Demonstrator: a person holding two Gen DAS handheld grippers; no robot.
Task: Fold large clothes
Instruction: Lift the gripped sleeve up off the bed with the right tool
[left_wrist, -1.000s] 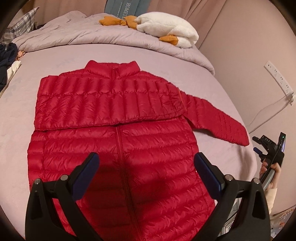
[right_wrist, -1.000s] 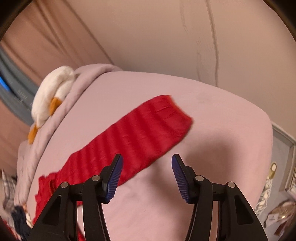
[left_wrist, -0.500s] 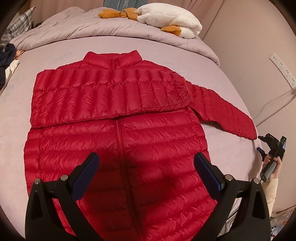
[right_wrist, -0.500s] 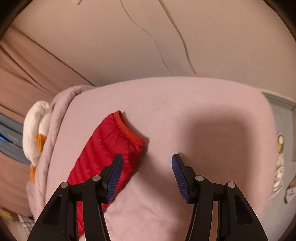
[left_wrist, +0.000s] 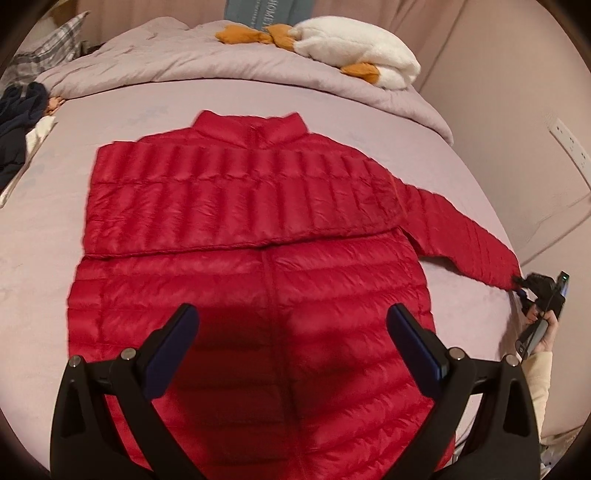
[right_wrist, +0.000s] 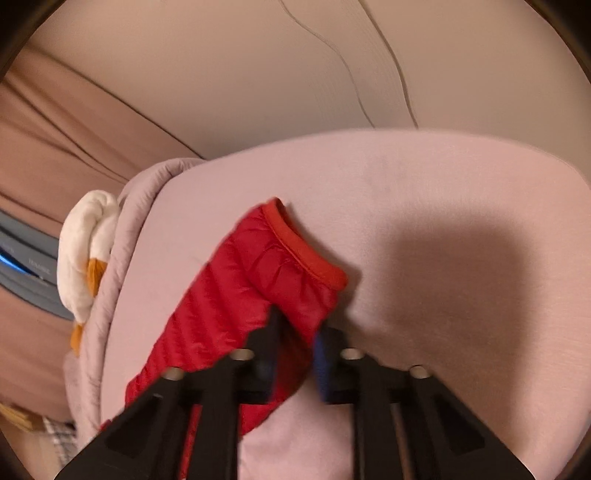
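Observation:
A red quilted puffer jacket (left_wrist: 251, 280) lies flat on the bed, collar at the far side, zip facing up. One sleeve is folded across its chest. The other sleeve (left_wrist: 465, 240) stretches out to the right. My left gripper (left_wrist: 291, 332) is open and empty, hovering above the jacket's lower front. My right gripper (right_wrist: 295, 332) is shut on that sleeve (right_wrist: 258, 280) near its cuff, at the bed's right edge. It also shows in the left wrist view (left_wrist: 532, 286), held in a hand.
The bed sheet (left_wrist: 55, 229) is pale lilac. A rumpled duvet (left_wrist: 184, 62) and a white plush goose (left_wrist: 354, 55) lie at the head. Dark clothes (left_wrist: 14, 129) sit at the far left. A wall with a socket strip (left_wrist: 569, 144) is close on the right.
My right gripper moved to the sleeve cuff and closed on it. My left gripper stayed open and drew back slightly over the jacket.

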